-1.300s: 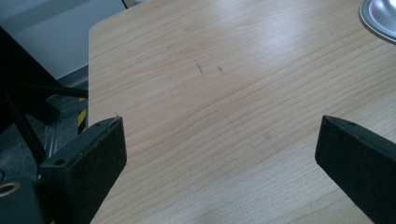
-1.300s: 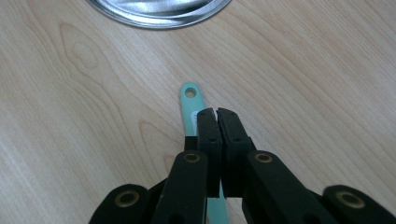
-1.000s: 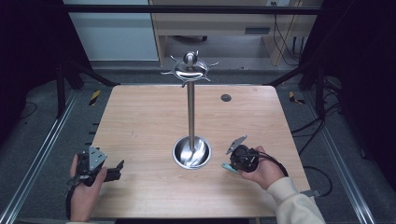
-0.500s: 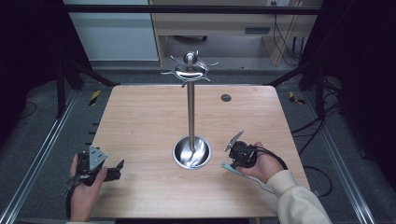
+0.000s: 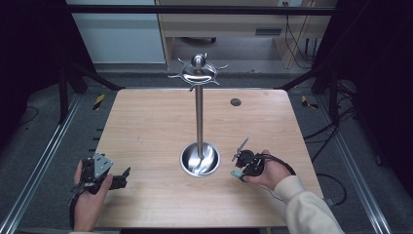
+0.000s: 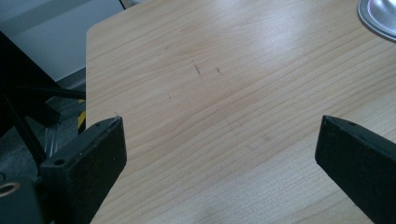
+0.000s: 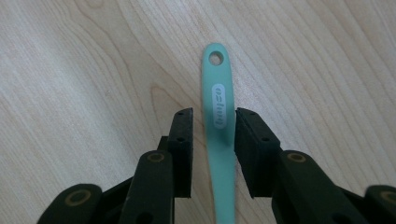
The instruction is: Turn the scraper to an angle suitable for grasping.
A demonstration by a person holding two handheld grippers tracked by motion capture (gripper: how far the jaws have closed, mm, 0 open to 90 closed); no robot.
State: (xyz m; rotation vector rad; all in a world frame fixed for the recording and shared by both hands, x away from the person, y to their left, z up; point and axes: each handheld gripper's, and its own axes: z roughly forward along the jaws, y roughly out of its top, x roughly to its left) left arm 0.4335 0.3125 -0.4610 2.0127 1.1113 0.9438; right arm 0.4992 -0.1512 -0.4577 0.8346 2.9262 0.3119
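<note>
A teal utensil handle (image 7: 218,112) with a hole at its tip lies along the wooden table (image 5: 146,126). My right gripper (image 7: 213,116) is shut on it, one jaw at each side of the handle. From above, the right gripper (image 5: 239,168) sits right of the steel stand's bowl base (image 5: 199,159), and the handle's teal tip (image 5: 236,173) pokes out toward the front. My left gripper (image 5: 125,174) rests at the table's front left, jaws wide open over bare wood (image 6: 219,126) with nothing between them.
A tall steel stand (image 5: 198,112) with a hooked crown (image 5: 197,72) rises from the table's middle. A small dark grommet (image 5: 235,102) sits at the back right. The stand's base rim (image 6: 378,21) shows ahead of the left gripper.
My right hand and gripper have edged slightly left toward the stand's base. The left hand has not moved.
</note>
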